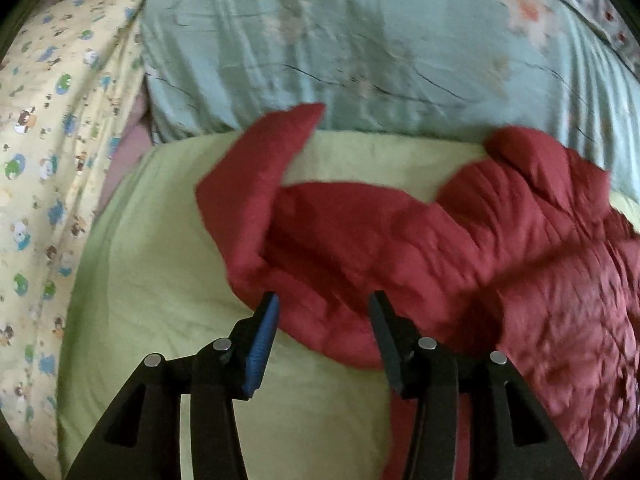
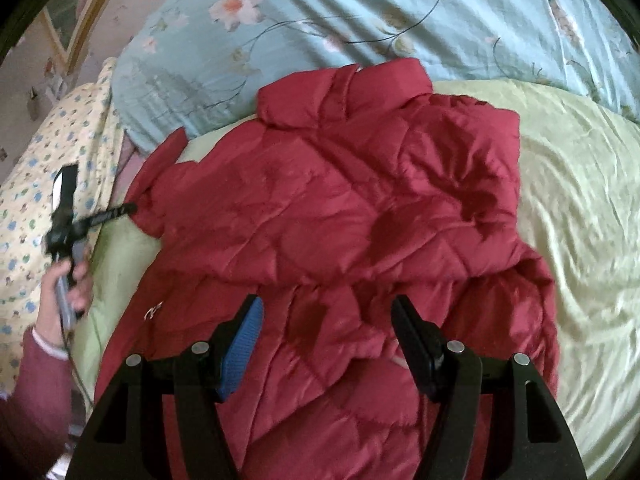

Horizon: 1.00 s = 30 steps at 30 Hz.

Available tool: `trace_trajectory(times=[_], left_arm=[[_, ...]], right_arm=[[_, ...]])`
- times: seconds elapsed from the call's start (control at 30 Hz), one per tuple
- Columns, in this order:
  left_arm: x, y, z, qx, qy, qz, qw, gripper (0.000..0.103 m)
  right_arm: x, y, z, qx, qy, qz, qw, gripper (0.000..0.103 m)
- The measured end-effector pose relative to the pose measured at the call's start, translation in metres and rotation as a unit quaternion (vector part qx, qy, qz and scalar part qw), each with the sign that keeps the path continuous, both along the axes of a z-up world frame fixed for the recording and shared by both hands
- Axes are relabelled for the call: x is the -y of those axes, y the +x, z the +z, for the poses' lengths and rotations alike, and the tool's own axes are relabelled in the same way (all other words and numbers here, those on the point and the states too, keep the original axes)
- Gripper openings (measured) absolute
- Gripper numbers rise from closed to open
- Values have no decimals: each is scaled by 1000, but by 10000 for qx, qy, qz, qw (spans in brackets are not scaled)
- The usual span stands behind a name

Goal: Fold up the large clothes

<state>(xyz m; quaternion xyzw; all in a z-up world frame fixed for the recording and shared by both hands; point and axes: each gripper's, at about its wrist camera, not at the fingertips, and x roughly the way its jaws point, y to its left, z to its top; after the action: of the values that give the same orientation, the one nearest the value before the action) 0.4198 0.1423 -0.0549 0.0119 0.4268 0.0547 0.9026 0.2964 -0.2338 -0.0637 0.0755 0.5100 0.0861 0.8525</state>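
Observation:
A dark red quilted puffer jacket (image 2: 340,208) lies on a pale green sheet (image 2: 580,220), collar toward the far side. In the left wrist view the jacket (image 1: 460,248) fills the right half, with a sleeve (image 1: 256,168) bent up toward the blue quilt. My left gripper (image 1: 324,300) is open, its fingertips at the sleeve's near edge, holding nothing. My right gripper (image 2: 326,304) is open above the jacket's lower body, holding nothing. The left gripper also shows in the right wrist view (image 2: 120,212), held in a hand at the jacket's left edge.
A light blue floral quilt (image 1: 360,40) lies bunched along the far side of the bed. A yellow cartoon-print blanket (image 1: 52,140) lies at the left. A wooden frame (image 2: 84,28) stands at the far left beyond the bed.

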Motion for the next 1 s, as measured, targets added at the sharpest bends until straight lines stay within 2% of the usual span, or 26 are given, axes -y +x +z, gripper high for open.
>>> trace_trajectory(times=[0.13, 0.3, 0.47, 0.6, 0.67, 0.73, 0.8, 0.83, 0.87, 1.0], left_arm=[[-7, 18, 1, -29, -36, 210, 9998, 49], [-11, 53, -1, -70, 198, 434, 9988, 53], [-10, 85, -13, -99, 546, 737, 9957, 74], [3, 116, -31, -317, 991, 739, 9918, 75], [7, 132, -45, -577, 1164, 777, 9885, 82], [6, 145, -53, -655, 1262, 830, 9864, 81], [3, 155, -56, -692, 1256, 881, 9857, 62], [1, 157, -57, -728, 1212, 899, 9859, 32], [-4, 160, -58, -803, 1041, 927, 9870, 23], [-15, 149, -47, -526, 658, 889, 9925, 13]], right_arm=[[-3, -9, -7, -103, -6, 77, 9999, 68], [-3, -19, -23, -352, 38, 83, 9993, 68], [-2, -27, -29, -423, 111, 79, 9990, 68], [-1, -28, -30, -455, 178, 74, 9988, 68], [-1, -28, -30, -440, 194, 73, 9988, 68], [-1, -28, -30, -435, 202, 70, 9988, 68], [0, -29, -28, -413, 217, 70, 9989, 68], [0, -29, -28, -401, 221, 75, 9989, 68], [1, -30, -27, -386, 228, 76, 9990, 68], [3, -32, -27, -362, 273, 49, 9990, 68]])
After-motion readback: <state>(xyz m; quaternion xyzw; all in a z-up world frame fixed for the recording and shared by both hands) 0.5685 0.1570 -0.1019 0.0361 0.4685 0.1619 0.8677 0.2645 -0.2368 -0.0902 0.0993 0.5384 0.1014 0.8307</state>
